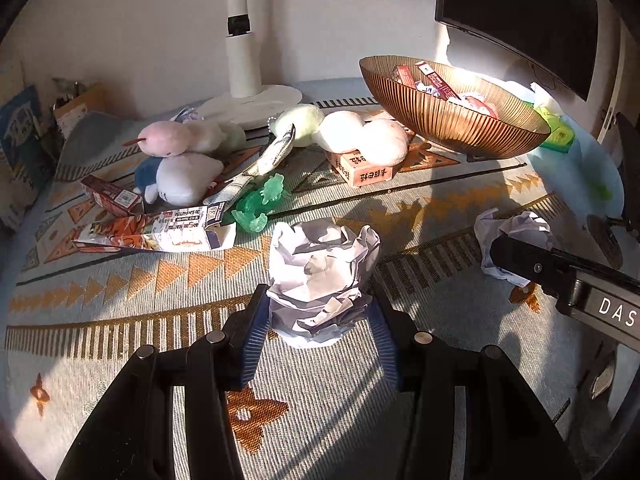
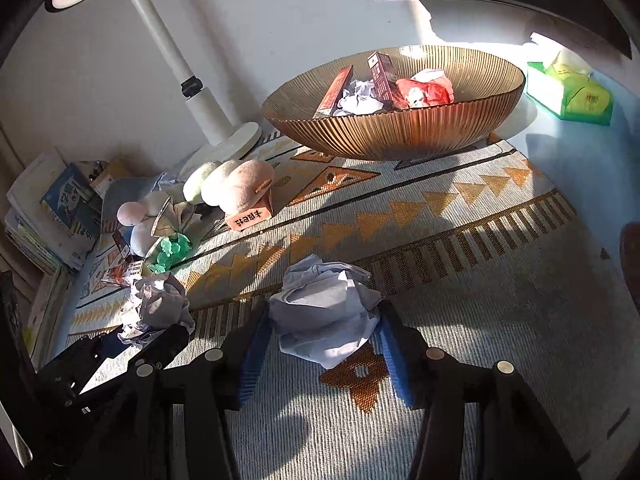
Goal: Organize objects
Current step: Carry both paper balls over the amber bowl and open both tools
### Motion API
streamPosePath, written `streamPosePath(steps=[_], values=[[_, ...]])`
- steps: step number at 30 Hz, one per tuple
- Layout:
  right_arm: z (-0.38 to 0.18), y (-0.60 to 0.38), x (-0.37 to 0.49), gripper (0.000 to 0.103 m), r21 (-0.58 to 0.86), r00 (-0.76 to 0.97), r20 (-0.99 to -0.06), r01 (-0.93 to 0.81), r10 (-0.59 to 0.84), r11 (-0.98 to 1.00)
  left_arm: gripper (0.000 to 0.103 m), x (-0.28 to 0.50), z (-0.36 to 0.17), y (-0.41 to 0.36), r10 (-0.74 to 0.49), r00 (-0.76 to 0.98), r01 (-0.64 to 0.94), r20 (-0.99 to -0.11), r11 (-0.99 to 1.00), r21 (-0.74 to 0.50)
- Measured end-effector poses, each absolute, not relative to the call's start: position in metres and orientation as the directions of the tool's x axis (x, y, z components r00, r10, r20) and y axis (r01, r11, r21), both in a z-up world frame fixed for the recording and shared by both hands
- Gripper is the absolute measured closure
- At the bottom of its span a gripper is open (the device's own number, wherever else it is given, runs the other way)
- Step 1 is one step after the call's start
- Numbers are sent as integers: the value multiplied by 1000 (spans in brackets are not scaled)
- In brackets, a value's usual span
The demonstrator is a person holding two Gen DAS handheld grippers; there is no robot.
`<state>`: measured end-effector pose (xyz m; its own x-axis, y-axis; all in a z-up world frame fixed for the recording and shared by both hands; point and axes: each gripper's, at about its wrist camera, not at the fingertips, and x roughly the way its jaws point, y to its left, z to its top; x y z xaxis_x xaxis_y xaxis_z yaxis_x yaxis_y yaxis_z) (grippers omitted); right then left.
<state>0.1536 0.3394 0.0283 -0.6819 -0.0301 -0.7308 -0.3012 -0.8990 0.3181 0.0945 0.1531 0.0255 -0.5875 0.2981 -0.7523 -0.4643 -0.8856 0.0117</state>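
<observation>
Each gripper brackets its own ball of waste paper, apparently so both can go together to the ribbed amber glass bowl (image 2: 394, 120), which already holds paper scraps and small cartons at the far right of the bench.

The left gripper (image 1: 320, 316) sits low over the patterned woven mat (image 1: 120, 292), its blue-padded jaws set around the lower half of a crumpled white paper ball (image 1: 320, 272). The pads look to be touching the paper on both sides, yet the ball seems to rest on the mat, so I judge it gripped but not lifted.

The right gripper (image 2: 322, 332) is posed alike, pointing far-ward with jaws partly closed against a crumpled pale blue-white paper wad (image 2: 324, 312); contact looks likely, though how firm I cannot tell.

Plush toys (image 1: 184, 160), flattened printed cartons (image 1: 160, 232) and a green translucent plastic toy (image 1: 256, 204) lie at far left, apart from both wads.
</observation>
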Motion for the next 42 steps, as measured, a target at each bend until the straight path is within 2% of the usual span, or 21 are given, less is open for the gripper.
streamPosePath(steps=[4, 6, 9, 13, 16, 20, 23, 26, 27, 29, 30, 31, 32, 33, 34, 39, 42], values=[[27, 344, 156, 49, 349, -691, -720, -283, -63, -893, 52, 91, 22, 152, 295, -567, -464, -769, -886, 2], [28, 343, 158, 54, 350, -700, -712, -276, -63, -895, 52, 87, 21, 150, 298, -555, -460, -777, -888, -12], [29, 343, 161, 56, 360, -710, -701, -273, -66, -892, 58, 86, 20, 147, 298, -557, -445, -776, -895, -24], [39, 348, 165, 56, 370, -726, -684, -262, -70, -891, 59, 91, 28, 148, 312, -580, -462, -752, -887, -12], [73, 361, 171, 56, 354, -779, -626, -261, -20, -898, 60, 87, 46, 156, 387, -526, -501, -757, -861, -91], [130, 394, 164, 55, 277, -823, -547, -353, 155, -894, 59, 77, 107, 187, 473, -583, -567, -660, -819, -86], [144, 423, 141, 54, 228, -796, -548, -437, 256, -870, 58, 50, 139, 224, 521, -590, -601, -617, -794, -96], [140, 445, 113, 54, 212, -764, -585, -467, 271, -858, 58, 15, 142, 259, 558, -542, -614, -629, -773, -157], [137, 450, 105, 54, 216, -763, -593, -459, 258, -862, 58, 5, 140, 265, 578, -516, -618, -632, -763, -193], [132, 459, 93, 42, 216, -757, -609, -447, 238, -868, 57, -10, 134, 279, 609, -485, -623, -627, -744, -241], [129, 463, 92, 28, 207, -747, -617, -458, 247, -865, 55, -15, 132, 285, 629, -472, -634, -618, -729, -258], [127, 465, 94, 24, 200, -742, -616, -471, 264, -859, 45, -18, 129, 290, 643, -461, -649, -611, -714, -262], [126, 465, 100, 24, 196, -745, -610, -473, 270, -859, 24, -20, 127, 294, 643, -453, -654, -618, -710, -259], [125, 465, 105, 24, 198, -750, -606, -464, 265, -863, 16, -22, 125, 294, 632, -453, -644, -629, -720, -259], [124, 464, 111, 24, 203, -755, -603, -457, 258, -866, 13, -21, 123, 290, 636, -452, -637, -625, -721, -272], [122, 434, 149, 23, 254, -803, -566, -384, 186, -888, 13, 2, 130, 240, 636, -500, -612, -587, -740, -281], [115, 396, 163, 14, 269, -829, -546, -310, 121, -912, 13, 36, 134, 192, 593, -602, -561, -534, -791, -246]])
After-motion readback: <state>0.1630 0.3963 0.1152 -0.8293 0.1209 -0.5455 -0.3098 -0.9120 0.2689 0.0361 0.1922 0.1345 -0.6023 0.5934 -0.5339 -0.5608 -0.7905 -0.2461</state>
